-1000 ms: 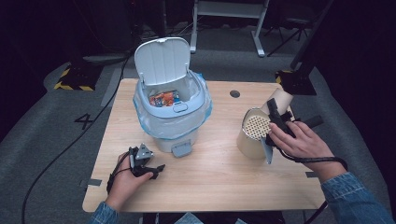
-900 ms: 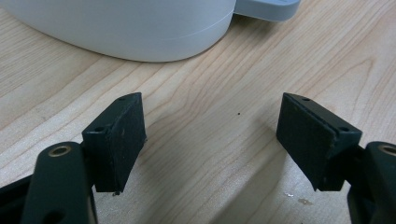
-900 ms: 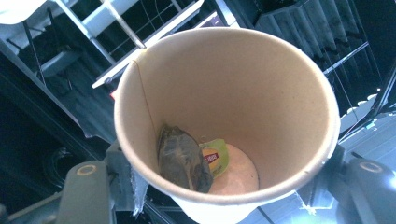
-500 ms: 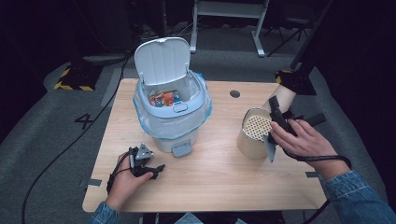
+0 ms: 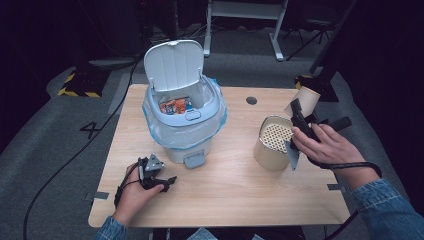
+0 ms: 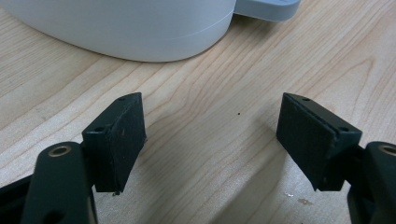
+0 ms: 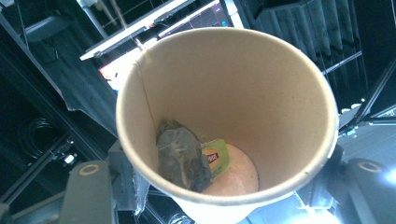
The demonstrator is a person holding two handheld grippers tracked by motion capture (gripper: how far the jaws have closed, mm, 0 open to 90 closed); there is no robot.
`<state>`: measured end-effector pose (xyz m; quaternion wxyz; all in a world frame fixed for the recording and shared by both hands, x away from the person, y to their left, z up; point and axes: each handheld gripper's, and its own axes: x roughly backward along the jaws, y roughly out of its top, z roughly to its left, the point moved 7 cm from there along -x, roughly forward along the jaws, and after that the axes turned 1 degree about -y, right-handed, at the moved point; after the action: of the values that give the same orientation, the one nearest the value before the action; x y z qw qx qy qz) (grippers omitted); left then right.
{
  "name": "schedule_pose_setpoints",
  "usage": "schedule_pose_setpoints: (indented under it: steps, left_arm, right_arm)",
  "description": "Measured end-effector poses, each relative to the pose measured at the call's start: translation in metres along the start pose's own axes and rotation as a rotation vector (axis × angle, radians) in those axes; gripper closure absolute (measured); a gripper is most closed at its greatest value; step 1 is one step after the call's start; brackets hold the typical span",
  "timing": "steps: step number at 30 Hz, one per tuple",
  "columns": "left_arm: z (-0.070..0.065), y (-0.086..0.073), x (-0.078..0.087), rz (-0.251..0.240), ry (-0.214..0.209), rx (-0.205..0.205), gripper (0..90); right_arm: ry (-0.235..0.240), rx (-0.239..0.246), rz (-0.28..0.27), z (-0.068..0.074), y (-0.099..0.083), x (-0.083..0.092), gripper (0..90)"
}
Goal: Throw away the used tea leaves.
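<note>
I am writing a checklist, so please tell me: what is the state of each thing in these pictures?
bin lid: open, standing up.
bin: upright, orange packet inside.
paper cup: held tilted off the table, used tea bag inside.
mesh-topped container: upright on the table.
left gripper: open, empty.
right gripper: shut on the paper cup; its jaws have just been closing.
</note>
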<state>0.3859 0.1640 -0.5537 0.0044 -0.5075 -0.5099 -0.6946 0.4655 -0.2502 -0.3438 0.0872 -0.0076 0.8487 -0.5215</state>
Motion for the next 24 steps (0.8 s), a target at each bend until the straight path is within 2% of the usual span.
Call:
schedule_pose_setpoints:
  steps: [1,2,3,4,5,12,18,20,24]
  left_arm:
    - [0.000,0.000,0.000,0.000,0.000,0.000,24.2]
    - [0.000,0.000,0.000,0.000,0.000,0.000,24.3]
    - [0.000,0.000,0.000,0.000,0.000,0.000,24.3]
    - [0.000,0.000,0.000,0.000,0.000,0.000,24.3]
    - [0.000,0.000,0.000,0.000,0.000,0.000,24.3]
    - [0.000,0.000,0.000,-0.002,0.000,0.001,24.3]
    - [0.000,0.000,0.000,-0.001,0.000,0.001,24.4]
    - [0.000,0.000,0.000,-0.002,0.000,0.001,24.4]
    - [0.000,0.000,0.000,-0.002,0.000,0.001,24.4]
  right_arm:
    - [0.006,-0.031,0.043,0.000,-0.007,-0.003,33.6]
    - [0.006,-0.031,0.043,0.000,-0.007,-0.003,33.6]
    - [-0.002,0.043,-0.016,-0.001,0.006,0.000,34.0]
    - [-0.009,0.040,-0.020,-0.003,0.007,0.000,34.0]
    - [-0.009,0.020,0.005,-0.005,0.004,0.000,34.1]
    - [-0.015,0.031,0.000,-0.008,0.008,-0.002,34.0]
    - [-0.016,0.022,-0.005,-0.011,0.007,-0.003,33.7]
    - [-0.021,-0.002,0.000,-0.011,0.005,-0.002,33.5]
    - [-0.008,-0.007,-0.006,-0.010,0.003,-0.002,33.3]
